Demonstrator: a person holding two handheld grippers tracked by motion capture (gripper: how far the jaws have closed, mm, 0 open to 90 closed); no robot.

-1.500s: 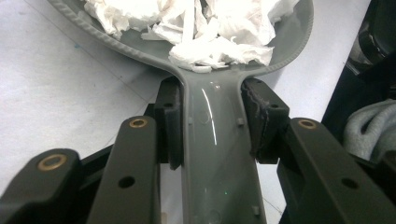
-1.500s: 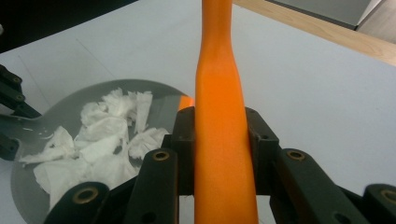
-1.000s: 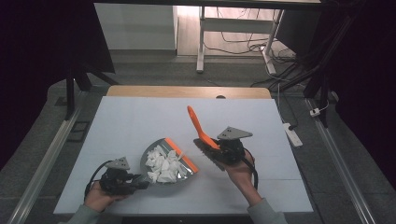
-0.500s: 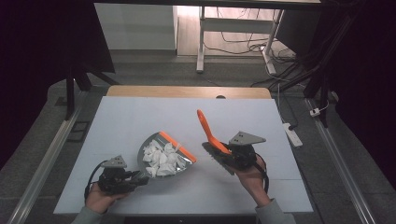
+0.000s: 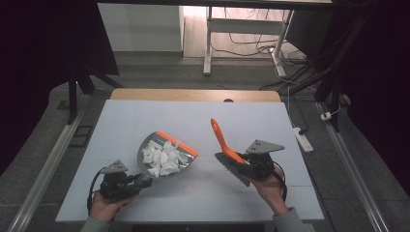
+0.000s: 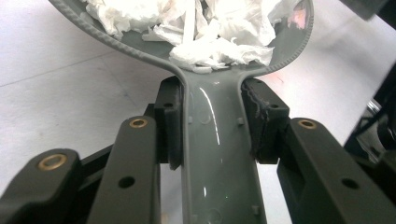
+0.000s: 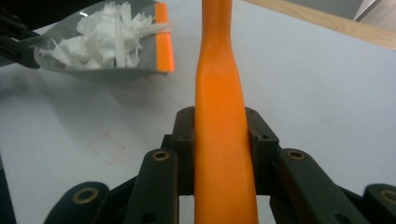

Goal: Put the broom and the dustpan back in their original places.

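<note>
Dark flooring, cables and the legs of a white desk lie beyond the far edge of the worktop, a pale grey-blue surface with a wooden strip along that far edge.

Near the front-left corner, the person's left hand holds the left tool, which is clamped on the grey handle of a dustpan. In the left gripper view the 2 black pads press against both sides of that handle, and the pan widens out just beyond them. The dustpan sits left of the worktop's middle, toward the front edge, with its orange lip turned toward the far-right side. A heap of white torn paper scraps fills the pan; the same scraps crowd the top of the left gripper view.

Toward the front-right part of the worktop, the right hand carries the right tool, closed on a brush. Its orange handle slants up and toward the far edge, while the dark bristle head lies low beside the tool. In the right gripper view the orange handle runs straight up between the 2 jaws, gripped on both sides, and the dustpan with its scraps shows at the upper left.

Brush and dustpan are apart, with bare worktop between them.
</note>
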